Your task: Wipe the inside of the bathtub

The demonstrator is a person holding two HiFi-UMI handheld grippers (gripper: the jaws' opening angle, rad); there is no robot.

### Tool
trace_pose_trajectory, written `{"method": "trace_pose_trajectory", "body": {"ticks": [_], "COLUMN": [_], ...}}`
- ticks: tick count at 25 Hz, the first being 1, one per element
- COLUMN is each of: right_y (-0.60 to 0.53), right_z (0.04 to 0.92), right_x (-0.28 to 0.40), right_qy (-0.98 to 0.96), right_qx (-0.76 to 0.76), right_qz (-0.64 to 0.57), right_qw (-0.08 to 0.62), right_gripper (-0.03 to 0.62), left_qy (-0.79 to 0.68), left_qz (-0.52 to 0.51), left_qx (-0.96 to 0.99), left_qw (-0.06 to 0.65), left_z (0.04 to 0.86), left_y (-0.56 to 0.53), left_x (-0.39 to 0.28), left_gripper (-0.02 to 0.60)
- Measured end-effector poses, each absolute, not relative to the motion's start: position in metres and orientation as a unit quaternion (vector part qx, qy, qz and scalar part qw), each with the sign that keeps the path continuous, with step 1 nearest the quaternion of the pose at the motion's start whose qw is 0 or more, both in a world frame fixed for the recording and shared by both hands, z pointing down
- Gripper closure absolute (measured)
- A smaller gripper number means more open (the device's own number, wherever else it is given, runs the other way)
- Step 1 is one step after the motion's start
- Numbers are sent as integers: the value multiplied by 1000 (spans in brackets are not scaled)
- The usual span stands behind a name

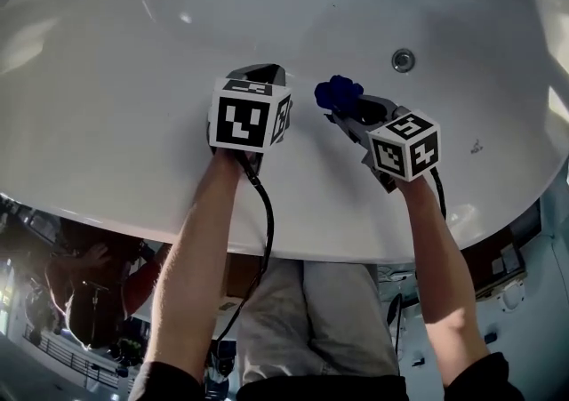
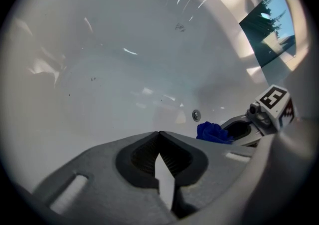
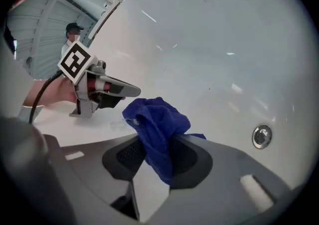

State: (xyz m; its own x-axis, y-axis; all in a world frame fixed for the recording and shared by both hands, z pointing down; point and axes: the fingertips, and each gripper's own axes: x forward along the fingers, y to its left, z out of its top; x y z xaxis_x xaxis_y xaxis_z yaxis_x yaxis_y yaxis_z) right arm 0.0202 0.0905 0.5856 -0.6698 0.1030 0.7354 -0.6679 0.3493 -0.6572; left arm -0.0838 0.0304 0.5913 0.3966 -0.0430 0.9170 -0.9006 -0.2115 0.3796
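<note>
- Head view: both grippers reach into the glossy white bathtub (image 1: 133, 79). The right gripper (image 1: 348, 108) carries a crumpled blue cloth (image 1: 337, 92) at 3 o'clock of the left gripper (image 1: 263, 73), apparently ready to wipe.
- Left gripper view: its jaws are pressed together on nothing, likely idle.
- Right gripper view: its jaws pinch the soft, fuzzy cloth, with a round metal fitting (image 3: 262, 135) at 3 o'clock.

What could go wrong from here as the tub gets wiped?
The blue cloth is a small bunch pinched in the right gripper; dragged along the bathtub wall it might pull free, or the hard jaw tips could scrape the glossy surface. The left gripper, shut on nothing, sits close beside it, so the two could knock together on a sideways stroke.
</note>
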Motion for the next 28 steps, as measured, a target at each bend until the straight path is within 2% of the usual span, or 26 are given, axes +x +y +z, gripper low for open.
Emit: {"method": "trace_pose_trajectory", "body": {"ticks": [9,22,28], "right_y": [108,131,138], "right_z": [683,729,744], "right_x": [41,65,67], "right_qy": [-720,-689,-685], "right_qx": [155,157,158], "right_qz": [537,507,523], "right_qw": [411,493,483], "right_gripper": [457,457,457], "left_qy": [-339,-303,-305], "left_qz": [434,468,474], "left_qx": [654,660,650], "left_qw": [518,503,509], "left_z": [628,642,641], "left_y": [41,47,52], "left_x": [-61,-40,-43], "left_gripper": [577,577,577]}}
